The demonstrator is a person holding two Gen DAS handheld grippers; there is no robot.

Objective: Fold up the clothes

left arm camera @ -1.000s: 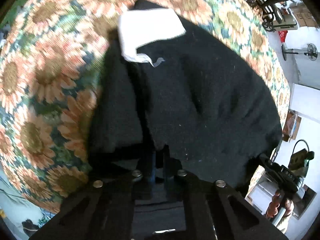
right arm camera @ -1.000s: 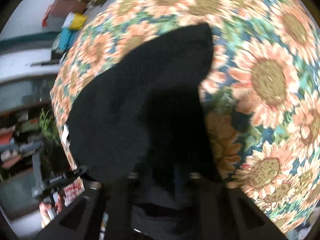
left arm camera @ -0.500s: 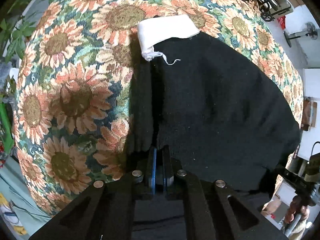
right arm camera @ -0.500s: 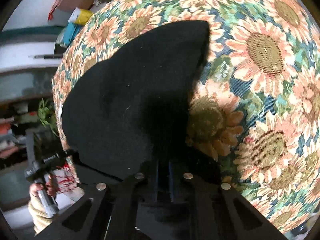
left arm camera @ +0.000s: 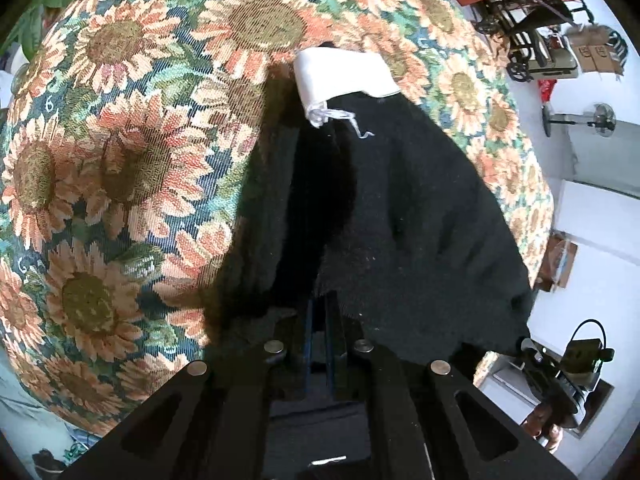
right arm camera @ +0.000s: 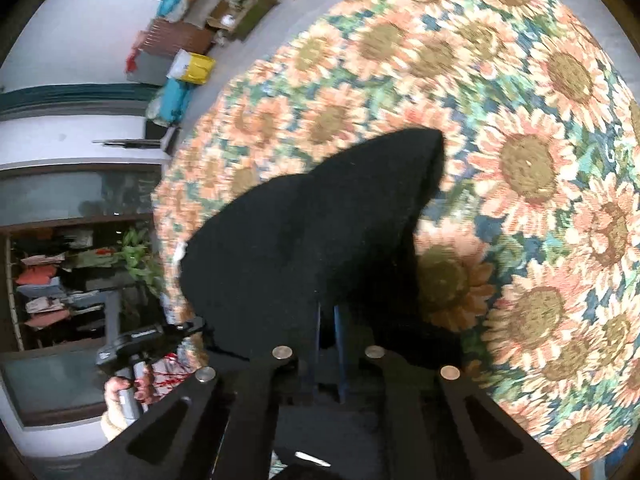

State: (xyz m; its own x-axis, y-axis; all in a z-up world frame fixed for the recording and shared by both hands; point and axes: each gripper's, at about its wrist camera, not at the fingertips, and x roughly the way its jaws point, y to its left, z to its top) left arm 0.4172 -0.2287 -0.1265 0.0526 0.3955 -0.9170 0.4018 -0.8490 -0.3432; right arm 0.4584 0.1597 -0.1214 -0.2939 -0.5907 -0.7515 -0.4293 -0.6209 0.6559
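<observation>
Left wrist view: black garment spread over sunflower cloth, white label at far end. Left gripper clenched on near hem, fabric pinched between closed jaws. Broad bare cloth to the left of the garment; narrower strip on the right before the table edge, then white floor with fan and carts. Right gripper visible beyond the near right corner of the garment, off the table edge.

Right wrist view: garment tapering to a folded corner toward the far side. Right gripper clamped on the near hem, cloth between its jaws, just closed the last bit. Open cloth wide to the right and beyond the corner; table edge close on the left, boxes and shelves past it. Left gripper and hand off that edge.

Against one second ago: label farther from the left camera, more bare cloth on the left side of the garment, near hem drawn up off the table; in the right view more cloth exposed beyond the folded corner, garment lifted at the near edge.
</observation>
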